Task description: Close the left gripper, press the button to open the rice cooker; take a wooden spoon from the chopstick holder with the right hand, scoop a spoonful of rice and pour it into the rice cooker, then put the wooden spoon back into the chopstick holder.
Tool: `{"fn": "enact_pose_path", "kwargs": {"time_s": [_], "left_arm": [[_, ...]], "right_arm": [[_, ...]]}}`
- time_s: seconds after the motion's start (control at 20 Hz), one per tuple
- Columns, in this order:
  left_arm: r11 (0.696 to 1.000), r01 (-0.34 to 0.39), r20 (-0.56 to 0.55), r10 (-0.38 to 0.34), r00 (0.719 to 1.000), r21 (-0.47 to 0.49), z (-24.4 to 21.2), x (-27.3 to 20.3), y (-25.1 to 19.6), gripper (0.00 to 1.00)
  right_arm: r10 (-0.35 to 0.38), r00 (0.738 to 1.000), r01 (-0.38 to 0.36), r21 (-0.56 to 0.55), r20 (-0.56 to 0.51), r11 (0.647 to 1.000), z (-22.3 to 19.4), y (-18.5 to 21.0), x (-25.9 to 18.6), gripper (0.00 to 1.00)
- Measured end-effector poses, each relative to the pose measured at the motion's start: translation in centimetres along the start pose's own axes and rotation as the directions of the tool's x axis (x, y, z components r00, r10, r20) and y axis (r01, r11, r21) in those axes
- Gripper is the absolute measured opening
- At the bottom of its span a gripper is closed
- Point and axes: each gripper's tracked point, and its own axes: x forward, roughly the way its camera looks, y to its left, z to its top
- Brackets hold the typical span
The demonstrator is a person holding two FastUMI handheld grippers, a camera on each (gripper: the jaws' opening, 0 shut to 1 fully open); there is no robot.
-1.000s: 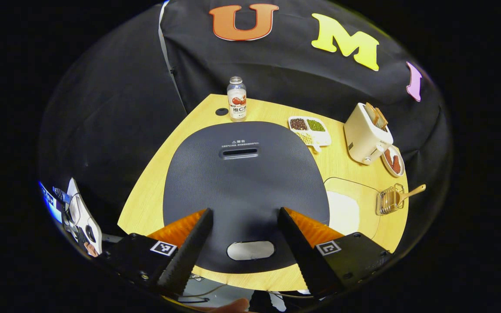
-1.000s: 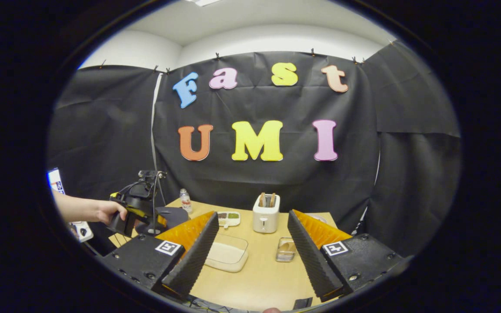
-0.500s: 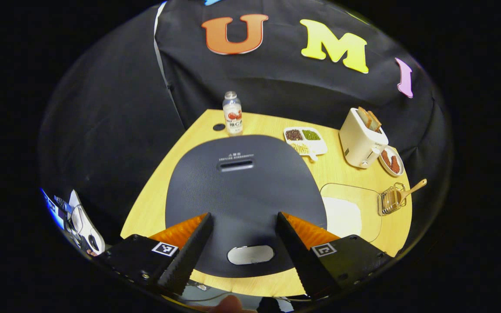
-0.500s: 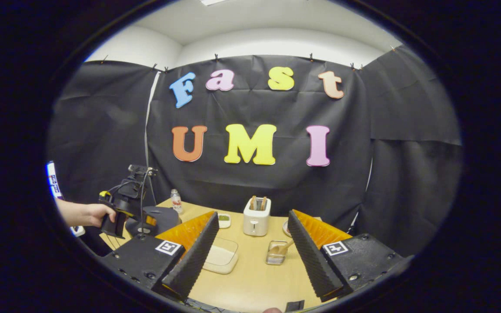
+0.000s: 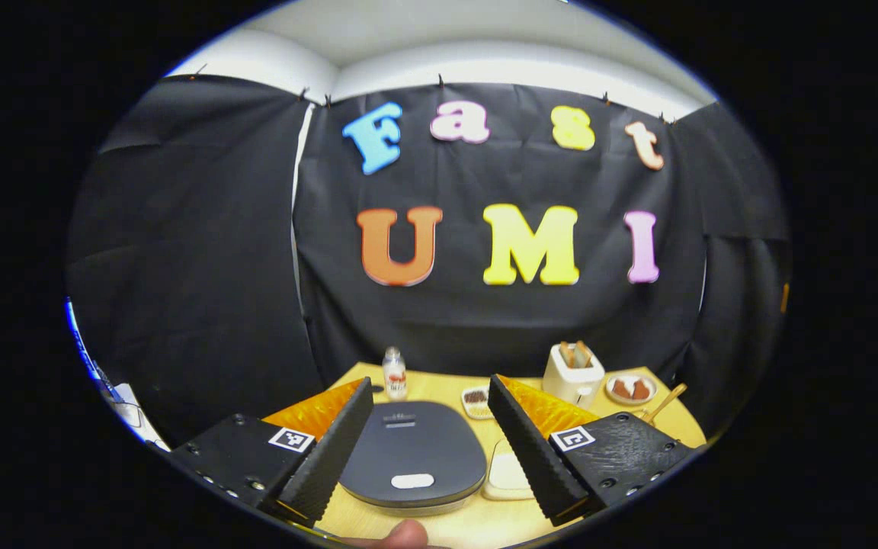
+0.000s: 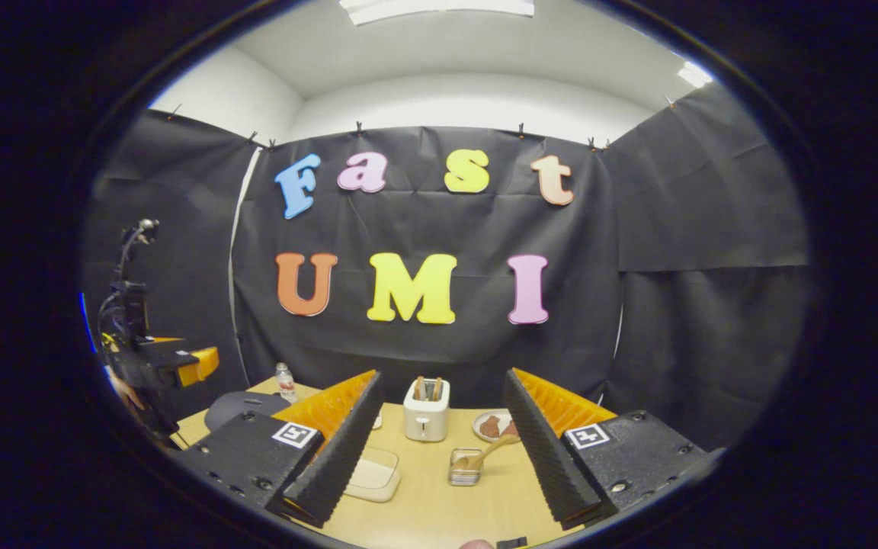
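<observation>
Blk housings, square markers, ridged fingers (image 5: 328, 457)

No text can be read. The rice cooker (image 5: 412, 454) lid between the left tongs (image 5: 425, 450) carries small printed lines, and the bottle (image 5: 394, 374) beyond has a label, both too small to make out.

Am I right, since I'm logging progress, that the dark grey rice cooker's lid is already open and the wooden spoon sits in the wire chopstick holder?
Not quite: the dark grey rice cooker's lid is shut, as the left gripper view shows. The wooden spoon does sit in the wire chopstick holder.
</observation>
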Motion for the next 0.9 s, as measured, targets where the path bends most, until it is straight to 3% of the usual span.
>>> {"fn": "enact_pose_path", "kwargs": {"time_s": [0.15,0.2,0.25,0.3,0.5,0.55,0.65,0.9], "left_arm": [[0.998,0.056,0.120,-0.052,0.991,-0.038,5.7,-5.1,-0.4,1.00],[0.997,0.067,0.137,-0.061,0.989,-0.041,6.2,-6.1,-0.5,0.96],[0.996,0.076,0.143,-0.070,0.987,-0.035,6.5,-6.8,-0.5,0.88],[0.996,0.084,0.135,-0.080,0.988,-0.027,6.0,-7.5,-0.8,0.96],[0.997,0.081,0.112,-0.079,0.991,-0.018,6.0,-7.9,-0.8,0.96],[0.997,0.079,0.109,-0.077,0.991,-0.007,5.9,-7.9,-0.8,1.00],[0.997,0.075,0.105,-0.076,0.992,0.008,5.8,-8.1,-0.8,0.95],[0.997,0.072,0.087,-0.073,0.994,0.013,5.7,-8.4,-0.6,0.95]], "right_arm": [[-0.017,1.000,0.017,0.013,0.006,1.000,0.5,-0.5,-0.2,1.00],[-0.022,1.000,0.022,0.015,0.003,1.000,0.5,-0.6,-0.3,1.00],[-0.028,1.000,0.028,0.010,-0.001,1.000,0.4,-0.7,-0.3,1.00],[-0.035,0.999,0.035,0.011,-0.003,0.999,0.3,-0.8,-0.5,1.00],[-0.050,0.999,0.050,0.017,-0.008,0.999,0.3,-1.2,-0.7,1.00],[-0.052,0.999,0.053,0.018,-0.009,0.998,0.2,-1.2,-0.7,1.00],[-0.052,0.998,0.052,0.014,-0.018,0.999,0.1,-1.1,-0.8,1.00],[-0.047,0.999,0.048,0.011,-0.019,0.999,0.3,-1.1,-1.0,1.00]]}}
